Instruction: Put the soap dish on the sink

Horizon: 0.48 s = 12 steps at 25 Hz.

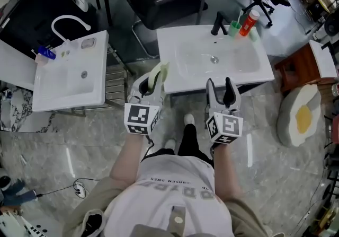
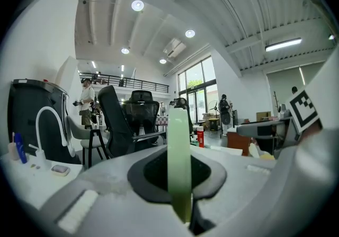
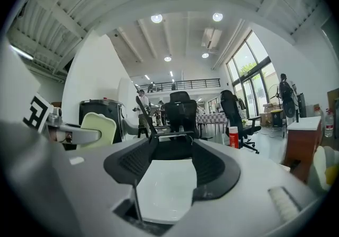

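1 soap dish (image 2: 179,156) in L gripper (image 1: 150,82)

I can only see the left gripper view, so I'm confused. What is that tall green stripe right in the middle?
Observer: That is the soap dish, which you see edge-on. The right gripper view shows it as a flat, pale green slab, and the left hand-held gripper is shut on it.
Operator: Where is the sink?
Observer: In the head view the white sink is straight ahead of the person. The dish lines up with its front left corner.
Operator: Is stuff on it already?
Observer: Yes. A black tap, a green cup and a red bottle stand along its back edge.
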Each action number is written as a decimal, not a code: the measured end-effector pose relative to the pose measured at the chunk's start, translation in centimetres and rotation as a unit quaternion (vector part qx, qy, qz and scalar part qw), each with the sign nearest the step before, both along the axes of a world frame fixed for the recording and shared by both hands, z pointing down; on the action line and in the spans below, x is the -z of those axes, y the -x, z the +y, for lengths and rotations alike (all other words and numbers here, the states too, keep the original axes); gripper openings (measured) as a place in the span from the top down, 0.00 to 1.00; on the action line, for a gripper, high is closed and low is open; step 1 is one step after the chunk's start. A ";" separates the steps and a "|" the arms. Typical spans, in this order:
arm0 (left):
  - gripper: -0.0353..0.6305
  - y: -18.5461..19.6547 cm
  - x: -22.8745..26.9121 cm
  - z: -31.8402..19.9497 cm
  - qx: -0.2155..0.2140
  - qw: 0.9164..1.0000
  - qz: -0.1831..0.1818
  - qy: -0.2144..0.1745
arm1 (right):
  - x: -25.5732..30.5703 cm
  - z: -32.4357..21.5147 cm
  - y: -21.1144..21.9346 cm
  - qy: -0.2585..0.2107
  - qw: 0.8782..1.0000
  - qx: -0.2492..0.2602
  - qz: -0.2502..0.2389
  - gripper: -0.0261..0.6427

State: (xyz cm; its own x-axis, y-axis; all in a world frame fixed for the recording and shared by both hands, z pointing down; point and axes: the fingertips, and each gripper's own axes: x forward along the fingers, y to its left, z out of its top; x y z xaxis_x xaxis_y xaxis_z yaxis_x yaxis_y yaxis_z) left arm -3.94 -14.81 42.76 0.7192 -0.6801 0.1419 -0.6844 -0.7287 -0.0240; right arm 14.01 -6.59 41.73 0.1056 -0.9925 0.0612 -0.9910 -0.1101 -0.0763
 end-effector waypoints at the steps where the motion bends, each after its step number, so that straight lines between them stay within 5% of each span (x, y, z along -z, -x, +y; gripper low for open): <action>1: 0.92 -0.4 0.0 -0.6 0.004 1.000 0.000 0.001 | -0.1 -0.7 -0.4 0.001 1.000 0.005 0.000 0.57; 12: 0.92 -6.7 1.7 -7.7 0.052 0.998 0.006 -0.016 | 1.6 -9.9 -7.0 -0.016 0.998 0.059 0.001 0.57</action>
